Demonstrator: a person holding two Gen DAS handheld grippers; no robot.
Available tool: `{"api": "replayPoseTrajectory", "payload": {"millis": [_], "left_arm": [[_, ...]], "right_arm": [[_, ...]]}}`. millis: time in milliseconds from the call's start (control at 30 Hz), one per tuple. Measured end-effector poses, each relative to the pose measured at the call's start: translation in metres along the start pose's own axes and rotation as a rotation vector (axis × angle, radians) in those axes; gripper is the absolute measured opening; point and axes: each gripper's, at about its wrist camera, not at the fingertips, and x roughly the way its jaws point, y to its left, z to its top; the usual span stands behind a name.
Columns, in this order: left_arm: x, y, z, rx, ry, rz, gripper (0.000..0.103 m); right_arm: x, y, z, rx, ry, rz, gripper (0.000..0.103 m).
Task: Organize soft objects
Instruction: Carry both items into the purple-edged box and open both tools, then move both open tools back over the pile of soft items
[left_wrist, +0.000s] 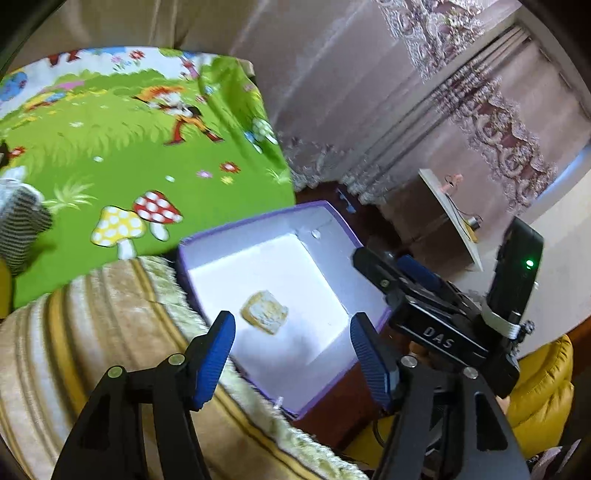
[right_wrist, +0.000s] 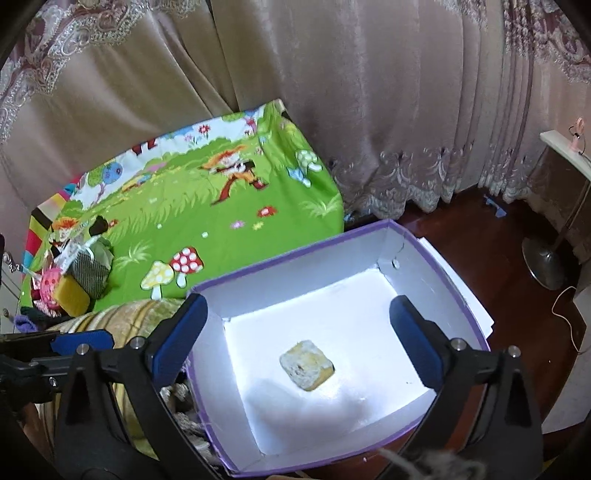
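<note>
Hovering both grippers, left (left_wrist: 291, 328) and right (right_wrist: 299, 321), jaws apart and empty, over the purple-rimmed white cardboard box (right_wrist: 458, 280) holding a yellow sponge cube (right_wrist: 307, 364); next, swinging gently to the cartoon-print green mat (right_wrist: 207, 221) pile

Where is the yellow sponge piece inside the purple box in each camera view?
Left wrist view: the sponge piece lies on the white floor of the purple box, lower centre, seen between the open left gripper fingers.
Right wrist view: it lies mid-floor of the box, lower centre, below the open right gripper.
Shared landmark: the mushroom print on the green mat.
</note>
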Motion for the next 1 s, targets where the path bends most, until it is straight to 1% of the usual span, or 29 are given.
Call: {"api": "replayPoseTrajectory", "payload": {"millis": [67,133,200,300,400,467,600,800,933,1000], "left_arm": [[-0.010,0.003,-0.001,0.012,-0.047,0.038,0.066],[-0.022,0.006,-0.004,0.044,-0.100,0.090,0.066],[-0.031,0.012,-0.006,0.059,-0.130,0.127,0.066],[-0.044,0.026,-0.005,0.038,-0.133,0.160,0.066],[-0.061,0.046,-0.008,-0.013,-0.158,0.154,0.066],[-0.074,0.060,-0.013,-0.040,-0.184,0.173,0.066],[-0.099,0.089,-0.024,-0.104,-0.230,0.212,0.066],[-0.144,0.133,-0.042,-0.197,-0.307,0.236,0.066],[-0.177,0.168,-0.056,-0.285,-0.363,0.266,0.066],[-0.188,0.181,-0.060,-0.315,-0.381,0.284,0.066]], "right_arm": [[-0.004,0.008,0.002,-0.020,-0.026,0.020,0.101],[-0.007,0.016,0.002,-0.051,-0.040,0.079,0.101],[-0.010,0.024,0.002,-0.062,-0.053,0.111,0.101],[-0.011,0.034,0.003,-0.056,-0.044,0.174,0.101],[-0.010,0.048,0.003,-0.053,-0.033,0.212,0.101],[-0.011,0.060,0.004,-0.076,-0.026,0.209,0.101],[-0.011,0.080,0.006,-0.112,-0.008,0.242,0.101],[-0.008,0.121,0.006,-0.188,0.021,0.285,0.101],[-0.010,0.153,0.004,-0.259,0.033,0.329,0.101],[-0.009,0.164,0.004,-0.282,0.040,0.339,0.101]]}}
